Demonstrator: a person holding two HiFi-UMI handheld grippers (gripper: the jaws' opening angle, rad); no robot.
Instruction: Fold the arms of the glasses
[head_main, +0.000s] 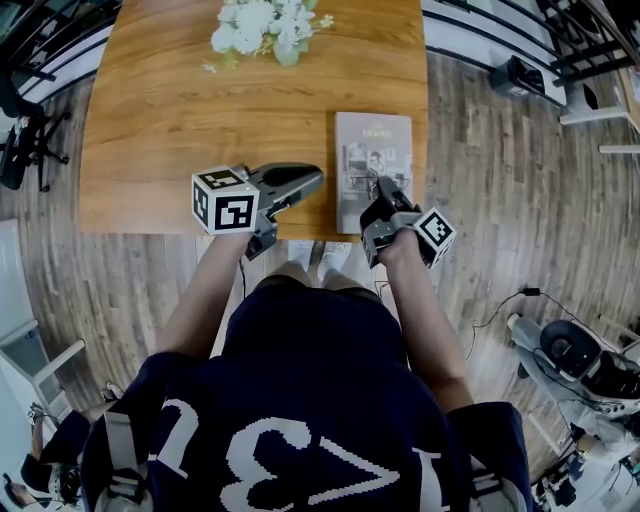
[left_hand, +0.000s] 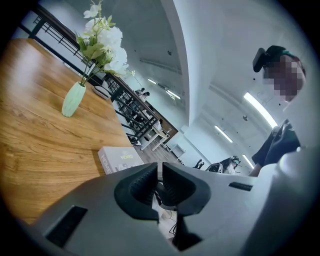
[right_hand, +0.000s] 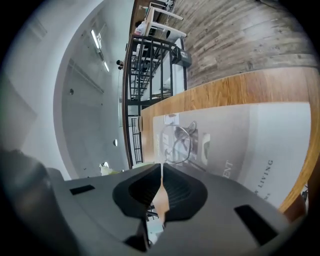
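Note:
A pair of thin wire-rimmed glasses (right_hand: 176, 142) lies on a grey magazine (head_main: 373, 160) near the front edge of the wooden table (head_main: 180, 130). In the head view I cannot make the glasses out against the cover. My right gripper (head_main: 386, 190) hovers over the near end of the magazine and points at the glasses from a short way off. Its pads meet with nothing between them (right_hand: 161, 176). My left gripper (head_main: 314, 178) is left of the magazine (left_hand: 120, 159), low over the table edge. Its jaws stand almost together, empty (left_hand: 160, 174).
A pale green vase (left_hand: 74, 99) of white flowers (head_main: 265, 25) stands at the far side of the table. Wooden floor surrounds the table, with chairs, cables and equipment at the right (head_main: 580, 360). Another person stands beyond the left gripper.

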